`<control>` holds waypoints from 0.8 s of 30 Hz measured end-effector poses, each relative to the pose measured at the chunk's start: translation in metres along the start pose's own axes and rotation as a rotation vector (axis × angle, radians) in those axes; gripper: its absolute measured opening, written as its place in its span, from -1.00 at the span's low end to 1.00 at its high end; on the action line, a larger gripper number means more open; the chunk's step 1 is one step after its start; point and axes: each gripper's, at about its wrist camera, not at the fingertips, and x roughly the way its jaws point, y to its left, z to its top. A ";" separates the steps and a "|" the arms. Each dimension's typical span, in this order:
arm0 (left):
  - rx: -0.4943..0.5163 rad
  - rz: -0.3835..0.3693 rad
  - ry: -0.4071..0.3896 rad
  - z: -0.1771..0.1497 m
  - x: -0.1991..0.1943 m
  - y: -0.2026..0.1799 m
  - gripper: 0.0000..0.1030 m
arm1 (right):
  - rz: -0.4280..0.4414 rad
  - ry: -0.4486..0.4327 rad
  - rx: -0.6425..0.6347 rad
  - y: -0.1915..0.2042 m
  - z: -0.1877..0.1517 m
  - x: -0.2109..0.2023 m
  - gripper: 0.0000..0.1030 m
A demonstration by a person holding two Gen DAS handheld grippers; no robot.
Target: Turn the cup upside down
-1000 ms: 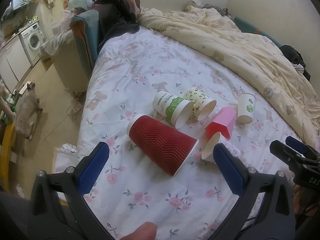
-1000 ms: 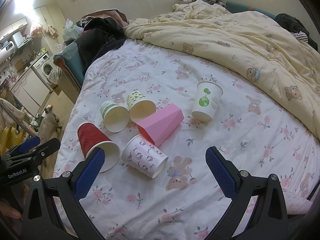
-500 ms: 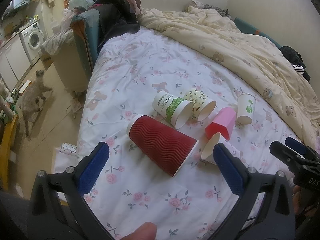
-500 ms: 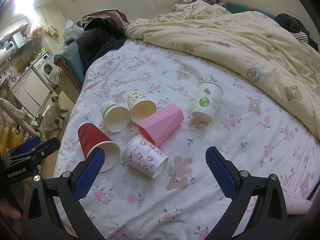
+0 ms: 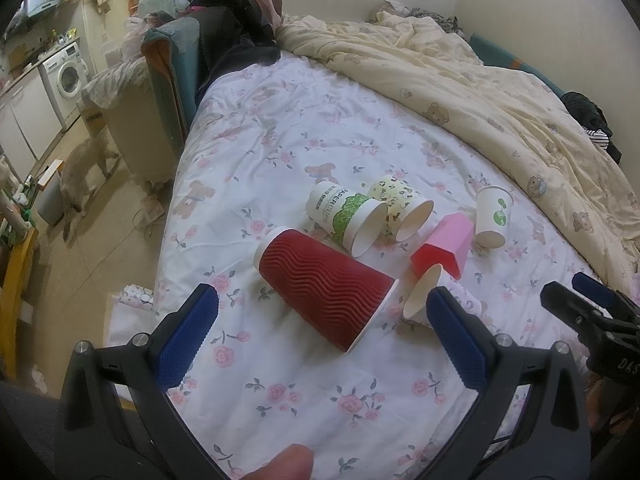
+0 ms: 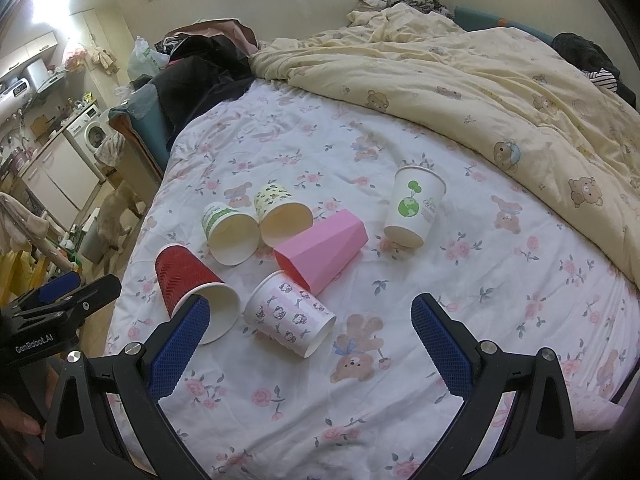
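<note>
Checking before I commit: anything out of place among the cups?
Five cups lie tipped on the bed sheet, including the red ribbed cup and pink cup. Only the globe-print cup stands.

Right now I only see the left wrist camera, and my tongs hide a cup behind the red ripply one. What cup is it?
Observer: The right wrist view shows it whole. It is a pink-striped kitty-print paper cup, lying on its side.
Operator: Which way is its mouth looking?
Observer: Its open mouth faces the right tongs, next to a bear print on the sheet.
Operator: Are those tongs ready to grab?
Observer: They are wide open and gripping nothing, with the cup just ahead of them.
</note>
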 end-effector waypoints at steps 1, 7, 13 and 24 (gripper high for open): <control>0.000 0.000 -0.001 0.000 0.000 0.000 0.99 | 0.000 0.006 -0.001 -0.001 0.000 0.000 1.00; 0.000 0.001 -0.001 -0.001 0.000 -0.001 0.99 | -0.004 0.013 -0.013 0.001 0.000 0.000 1.00; 0.000 -0.002 0.000 0.000 0.000 0.000 0.99 | -0.017 0.018 -0.009 -0.001 0.001 0.001 1.00; -0.025 0.042 0.061 0.013 0.011 0.008 0.99 | 0.040 0.093 0.105 -0.023 0.023 0.017 1.00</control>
